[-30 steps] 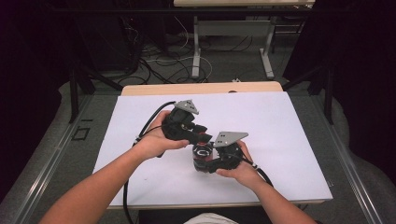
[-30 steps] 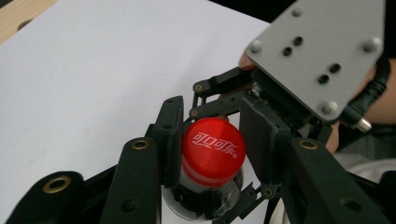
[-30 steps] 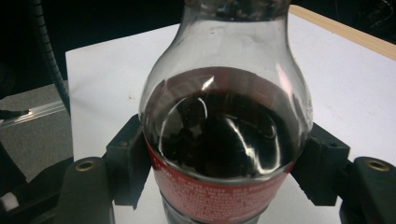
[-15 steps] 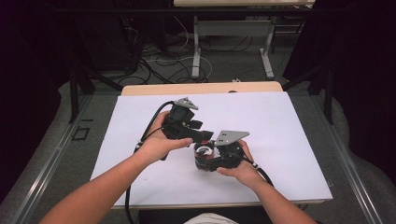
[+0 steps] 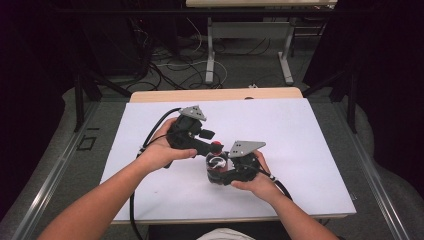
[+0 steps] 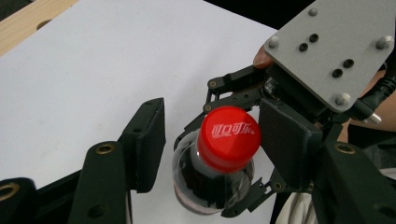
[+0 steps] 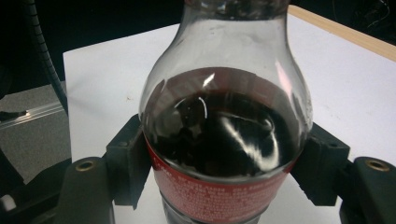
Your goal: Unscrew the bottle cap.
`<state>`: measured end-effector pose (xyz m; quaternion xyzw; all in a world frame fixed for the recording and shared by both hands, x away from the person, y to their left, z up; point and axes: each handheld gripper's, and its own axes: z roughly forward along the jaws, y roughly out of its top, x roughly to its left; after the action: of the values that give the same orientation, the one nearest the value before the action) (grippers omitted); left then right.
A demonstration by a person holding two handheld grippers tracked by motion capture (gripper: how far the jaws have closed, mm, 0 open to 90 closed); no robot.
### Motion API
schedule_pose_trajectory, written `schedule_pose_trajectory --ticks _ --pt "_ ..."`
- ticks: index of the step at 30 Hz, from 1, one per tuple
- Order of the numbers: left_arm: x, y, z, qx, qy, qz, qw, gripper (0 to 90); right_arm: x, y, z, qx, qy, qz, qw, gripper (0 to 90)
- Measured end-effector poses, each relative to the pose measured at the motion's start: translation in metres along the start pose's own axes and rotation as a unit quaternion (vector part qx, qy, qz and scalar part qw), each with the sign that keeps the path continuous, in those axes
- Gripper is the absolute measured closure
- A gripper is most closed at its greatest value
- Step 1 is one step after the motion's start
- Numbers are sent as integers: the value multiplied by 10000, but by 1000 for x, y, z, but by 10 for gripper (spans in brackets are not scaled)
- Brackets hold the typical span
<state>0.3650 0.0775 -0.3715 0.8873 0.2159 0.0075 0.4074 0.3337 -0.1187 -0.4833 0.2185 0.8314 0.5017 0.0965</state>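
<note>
Compared with one second ago, the left gripper (image 5: 212, 145) has lifted a little and moved toward the far side, and it now reaches over the bottle from the left; the right gripper (image 5: 220, 169) has stayed in its place near the middle of the table.

There is one table (image 5: 300, 145), covered with a white sheet, and a strip of bare wood shows at its far edge. On it stands one small cola bottle (image 7: 224, 135), about in the middle and a little toward the near side. There are two grippers, one in each hand, and each has a grey three-cornered plate on top.

The right gripper pinches the bottle: in the right gripper view its two black jaws press on both sides of the red label (image 7: 210, 196), under the round shoulder of the bottle. The dark drink fills the bottle up to the shoulder and the glass-clear neck above is empty.

The left gripper has its jaws spread wide, one on each side of the red cap (image 6: 229, 137). In the left gripper view the right jaw is just beside the cap; I cannot tell if it touches. The left jaw is apart from it.

The cap carries white Chinese letters of the Coca-Cola brand. The label has small white print, too blurred to read.
</note>
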Motion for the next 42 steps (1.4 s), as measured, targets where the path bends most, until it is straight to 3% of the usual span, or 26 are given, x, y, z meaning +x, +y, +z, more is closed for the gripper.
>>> schedule_pose_trajectory --ticks 4,7,10,11,14,16,19,22,31,35,38,42 --pt "-4 3 4 67 -28 -32 10000 527 0 0 0 11 -4 2 10000 300" --pt "-7 6 7 113 67 -67 9999 567 0 -1 0 -8 -29 -4 10000 300" --pt "-13 9 9 183 291 -274 9990 612 0 -1 1 -41 -56 11 10000 300" --pt "-16 10 10 139 376 -434 9983 614 -1 -1 1 -41 -53 4 10000 300" --pt "-20 13 10 220 728 -837 9936 617 0 -1 0 -43 -87 19 10000 300" --pt "-23 14 10 244 856 -1070 9903 618 0 -1 1 -41 -130 -13 9999 300" --pt "-27 15 12 178 1028 -1483 9834 618 0 -1 1 -36 -122 -26 9999 301" --pt "-25 16 11 153 921 -1692 9811 619 1 -1 1 -78 -105 -1 9999 300" --pt "-17 17 5 175 716 -1814 9806 620 0 -1 1 -83 -107 -23 9999 300" --pt "-12 16 3 181 723 -1837 9802 621 -1 -1 1 -82 -165 -32 9998 300" --pt "-9 16 2 164 773 -1912 9784 621 -2 -1 0 -8 -126 1 9999 300" --pt "-2 15 -1 142 813 -1911 9781 621 -3 -2 1 -96 -181 30 9998 300"
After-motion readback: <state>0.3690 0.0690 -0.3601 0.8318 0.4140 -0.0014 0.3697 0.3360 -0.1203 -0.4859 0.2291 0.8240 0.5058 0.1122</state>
